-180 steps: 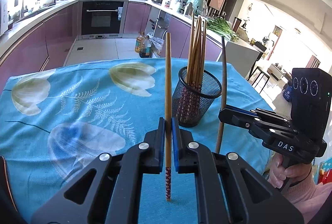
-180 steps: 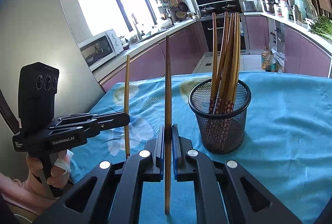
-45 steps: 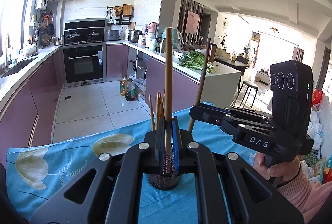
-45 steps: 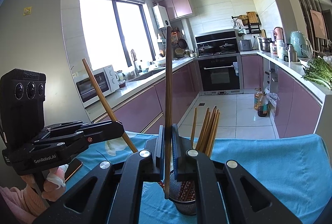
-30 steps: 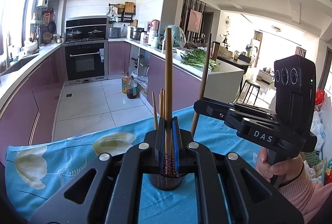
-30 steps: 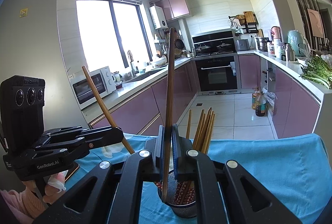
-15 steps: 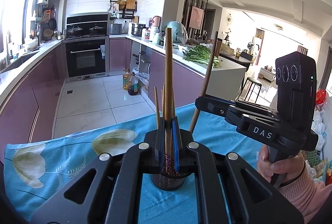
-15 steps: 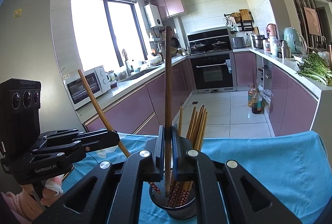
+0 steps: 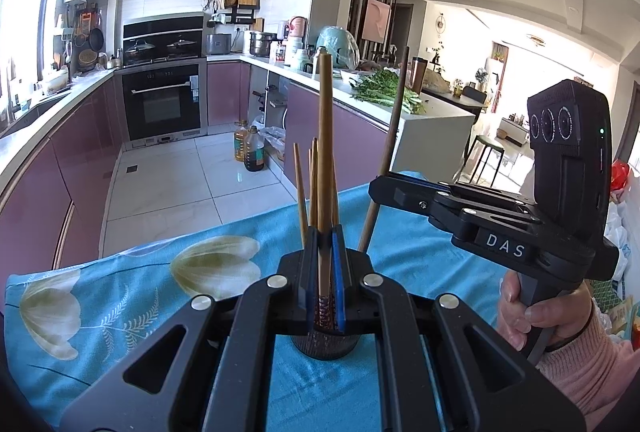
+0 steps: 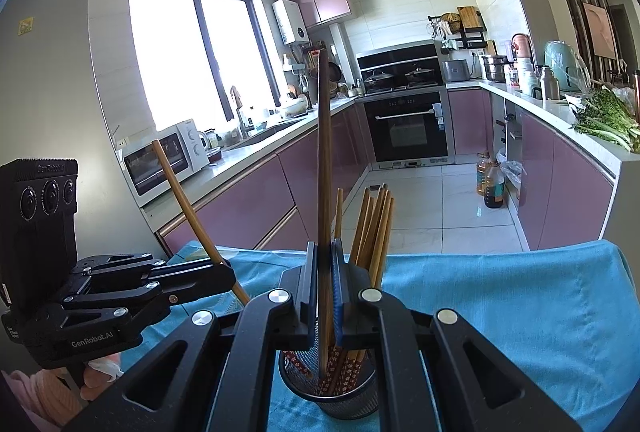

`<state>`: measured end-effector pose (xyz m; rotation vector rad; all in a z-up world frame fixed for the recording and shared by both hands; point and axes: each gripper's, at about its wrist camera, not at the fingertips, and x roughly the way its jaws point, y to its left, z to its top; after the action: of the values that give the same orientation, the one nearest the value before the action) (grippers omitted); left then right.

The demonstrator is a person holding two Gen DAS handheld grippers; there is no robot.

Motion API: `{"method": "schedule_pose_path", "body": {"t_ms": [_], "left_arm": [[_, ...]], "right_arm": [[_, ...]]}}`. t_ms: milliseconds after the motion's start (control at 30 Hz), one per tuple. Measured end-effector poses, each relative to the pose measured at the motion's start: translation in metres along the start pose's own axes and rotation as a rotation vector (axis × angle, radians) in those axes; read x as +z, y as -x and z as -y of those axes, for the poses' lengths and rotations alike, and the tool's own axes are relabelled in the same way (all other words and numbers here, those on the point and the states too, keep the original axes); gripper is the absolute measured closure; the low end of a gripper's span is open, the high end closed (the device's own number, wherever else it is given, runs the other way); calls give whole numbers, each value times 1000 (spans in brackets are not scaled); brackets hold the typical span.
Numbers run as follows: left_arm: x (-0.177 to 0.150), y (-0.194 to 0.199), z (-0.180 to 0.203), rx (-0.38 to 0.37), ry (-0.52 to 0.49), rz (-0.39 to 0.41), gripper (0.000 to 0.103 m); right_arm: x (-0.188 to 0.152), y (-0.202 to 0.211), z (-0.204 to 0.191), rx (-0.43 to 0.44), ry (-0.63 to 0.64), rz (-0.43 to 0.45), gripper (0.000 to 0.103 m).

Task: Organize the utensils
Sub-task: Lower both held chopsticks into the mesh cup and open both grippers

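With the left gripper (image 9: 325, 272) clamped on one chopstick (image 9: 325, 151) and the right gripper (image 10: 325, 284) clamped on another (image 10: 325, 171), each tip over the mesh holder (image 10: 348, 404) on the blue tablecloth (image 10: 520, 312), lower both straight, then release.

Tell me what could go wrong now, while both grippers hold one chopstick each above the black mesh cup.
1. The left gripper and right gripper converge on the small black mesh cup; they may collide.
2. The right gripper's brown wooden chopstick descends among crowded patterned chopsticks and may jam.
3. A push might tip the cup on the turquoise tablecloth.
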<state>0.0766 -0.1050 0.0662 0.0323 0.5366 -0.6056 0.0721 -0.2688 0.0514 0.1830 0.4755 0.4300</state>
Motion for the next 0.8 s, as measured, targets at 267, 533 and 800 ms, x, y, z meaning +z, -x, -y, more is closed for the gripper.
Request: {"method": "schedule_pose_path", "body": {"t_ms": [267,533,800], "left_arm": [[-4,-8,0,3,-2,-33,95],[-9,-16,5,0,-11,-64,95],[-13,-32,2,-8,-7,-116,95]], "right_arm": [[-12,-11,-1,4,-2,-46,97],[-18,-17,1,8,-11,-72,97],[-24,-25,6,1,-33,-101,97]]}}
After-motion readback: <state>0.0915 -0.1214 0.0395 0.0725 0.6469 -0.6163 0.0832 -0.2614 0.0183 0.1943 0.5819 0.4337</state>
